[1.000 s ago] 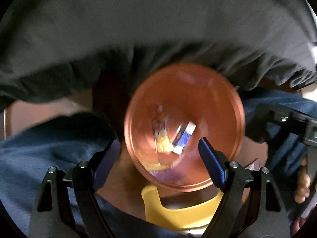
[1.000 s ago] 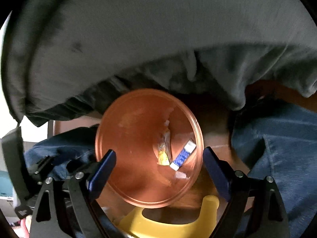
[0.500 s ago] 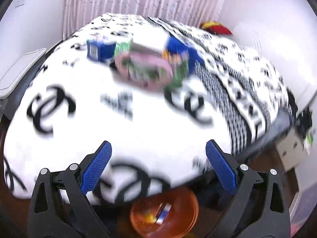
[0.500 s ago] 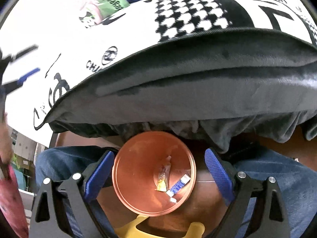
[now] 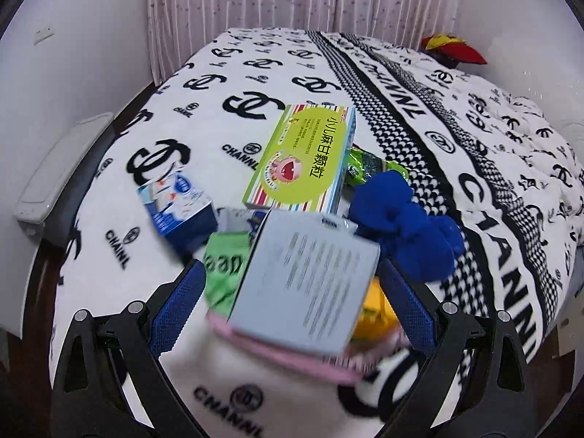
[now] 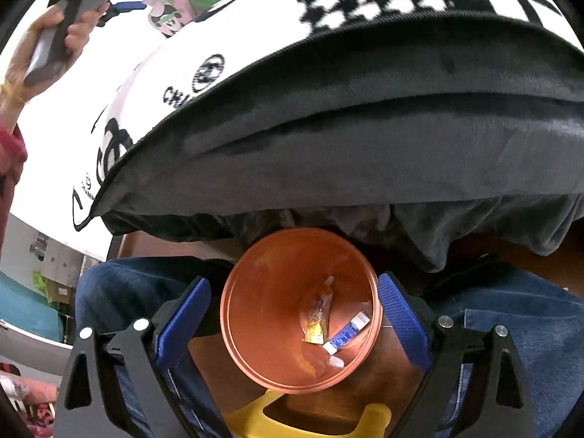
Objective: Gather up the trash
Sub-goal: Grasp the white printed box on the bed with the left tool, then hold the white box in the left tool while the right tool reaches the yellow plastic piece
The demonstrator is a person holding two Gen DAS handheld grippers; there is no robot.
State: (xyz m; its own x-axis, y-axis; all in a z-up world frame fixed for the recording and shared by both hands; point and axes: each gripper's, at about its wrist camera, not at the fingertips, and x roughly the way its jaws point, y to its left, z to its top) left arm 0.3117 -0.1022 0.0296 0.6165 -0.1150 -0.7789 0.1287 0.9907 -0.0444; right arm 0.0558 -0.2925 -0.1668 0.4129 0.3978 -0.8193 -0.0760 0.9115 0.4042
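Note:
In the left wrist view a pile of trash lies on the bed: a grey-white box (image 5: 306, 284), a green medicine box (image 5: 303, 160), a blue-white carton (image 5: 175, 200), a green wrapper (image 5: 222, 270) and a pink packet (image 5: 292, 354). My left gripper (image 5: 288, 299) is open, its jaws on either side of the grey-white box, empty. In the right wrist view my right gripper (image 6: 292, 325) is open above an orange bin (image 6: 255, 314) on the floor. The bin holds a yellow wrapper (image 6: 317, 321) and a small blue-white packet (image 6: 346, 335).
A crumpled blue cloth (image 5: 405, 230) lies right of the pile. The patterned blanket (image 5: 255, 73) covers the bed; its dark edge (image 6: 365, 138) hangs over the bin. A yellow stool (image 6: 306, 416) and the person's jeans (image 6: 511, 328) flank the bin. A red-yellow item (image 5: 452, 47) sits far back.
My left gripper has swung up from the orange bin to the bed and closed in on the trash pile. My right gripper has drawn back from the bin, still above it.

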